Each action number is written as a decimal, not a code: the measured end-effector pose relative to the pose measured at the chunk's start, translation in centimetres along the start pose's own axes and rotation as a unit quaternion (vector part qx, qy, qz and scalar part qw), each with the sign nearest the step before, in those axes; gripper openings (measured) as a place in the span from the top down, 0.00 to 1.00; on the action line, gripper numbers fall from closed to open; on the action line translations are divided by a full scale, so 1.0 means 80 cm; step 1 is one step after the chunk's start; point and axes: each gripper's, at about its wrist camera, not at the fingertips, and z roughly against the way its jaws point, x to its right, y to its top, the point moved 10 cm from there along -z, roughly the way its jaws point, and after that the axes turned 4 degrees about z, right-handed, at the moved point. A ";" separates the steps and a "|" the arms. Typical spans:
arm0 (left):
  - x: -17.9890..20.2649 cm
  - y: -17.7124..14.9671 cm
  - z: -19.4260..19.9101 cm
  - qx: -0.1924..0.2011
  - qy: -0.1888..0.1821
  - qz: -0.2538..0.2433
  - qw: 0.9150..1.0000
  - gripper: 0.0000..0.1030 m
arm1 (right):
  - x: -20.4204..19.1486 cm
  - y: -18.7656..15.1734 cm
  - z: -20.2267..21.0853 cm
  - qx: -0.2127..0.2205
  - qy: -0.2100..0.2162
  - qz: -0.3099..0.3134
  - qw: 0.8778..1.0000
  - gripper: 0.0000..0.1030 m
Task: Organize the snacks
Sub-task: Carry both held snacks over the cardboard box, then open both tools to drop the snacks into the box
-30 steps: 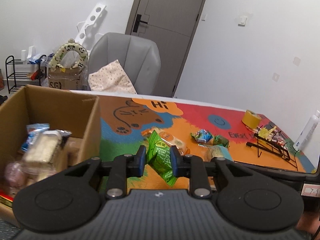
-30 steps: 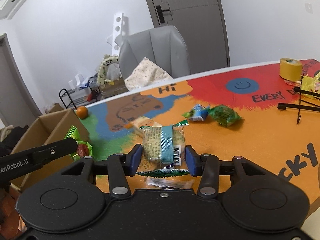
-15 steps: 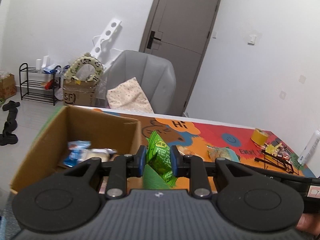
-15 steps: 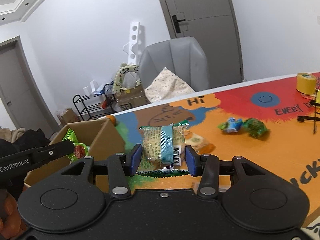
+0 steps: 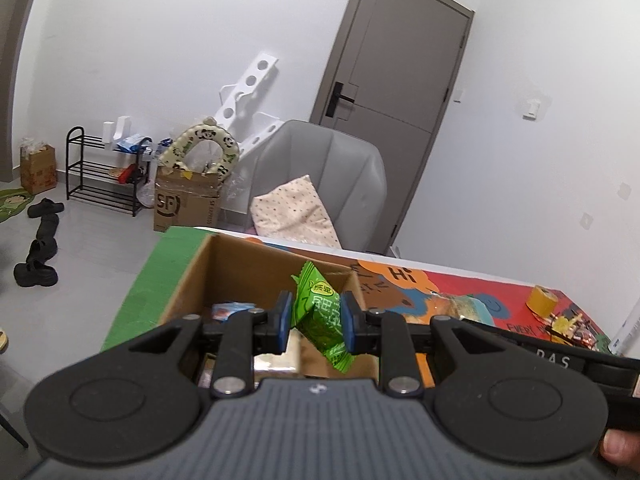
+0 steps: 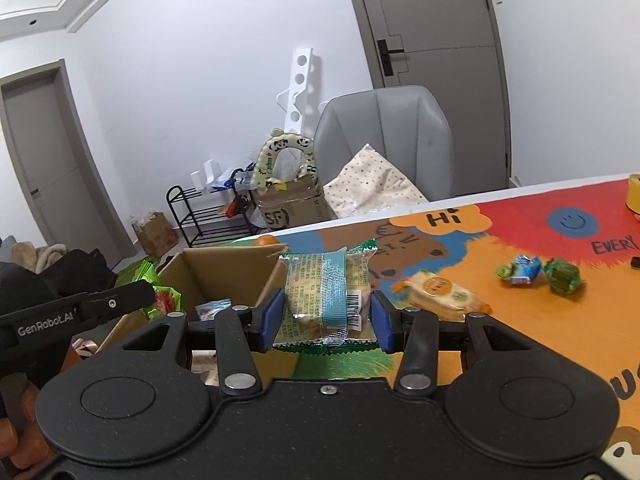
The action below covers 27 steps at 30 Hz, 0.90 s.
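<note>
My left gripper [image 5: 316, 322] is shut on a bright green snack packet [image 5: 322, 320], held above the open cardboard box [image 5: 240, 264] at the table's left end. Several wrapped snacks lie inside the box. My right gripper [image 6: 327, 318] is shut on a flat green-edged cracker pack [image 6: 326, 292] with a pale blue stripe, just right of the cardboard box [image 6: 224, 270]. The left gripper [image 6: 160, 298] shows at the left of the right wrist view, over the box. An orange-labelled pack [image 6: 440, 290], a blue-white candy [image 6: 520, 270] and a green candy [image 6: 564, 276] lie on the colourful mat [image 6: 520, 320].
A grey chair [image 5: 324, 176] with a spotted cushion stands behind the table. A yellow tape roll [image 5: 541, 300] and a black wire rack [image 5: 576, 326] sit at the mat's far right. An orange fruit [image 6: 266, 241] lies behind the box. A shoe rack, cartons and shoes are on the floor.
Both grippers have carried their packets leftward and upward, from over the mat to the cardboard box. The left one now hangs over the box opening. Both grips are unchanged.
</note>
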 end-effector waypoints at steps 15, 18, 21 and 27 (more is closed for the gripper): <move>-0.061 0.011 -0.036 -0.016 0.027 0.048 0.998 0.75 | -0.046 0.006 -0.019 -0.010 -0.004 0.037 0.999 0.57; -0.069 0.008 -0.038 -0.029 0.039 0.053 0.997 0.71 | -0.054 0.007 -0.025 -0.014 -0.004 0.043 0.999 0.57; -0.079 0.011 -0.034 -0.028 0.036 0.063 0.997 0.60 | -0.060 0.010 -0.032 -0.017 -0.004 0.046 0.999 0.57; -0.091 0.020 -0.016 -0.018 0.032 0.071 0.997 0.44 | -0.083 0.023 -0.043 -0.012 0.005 0.055 0.998 0.57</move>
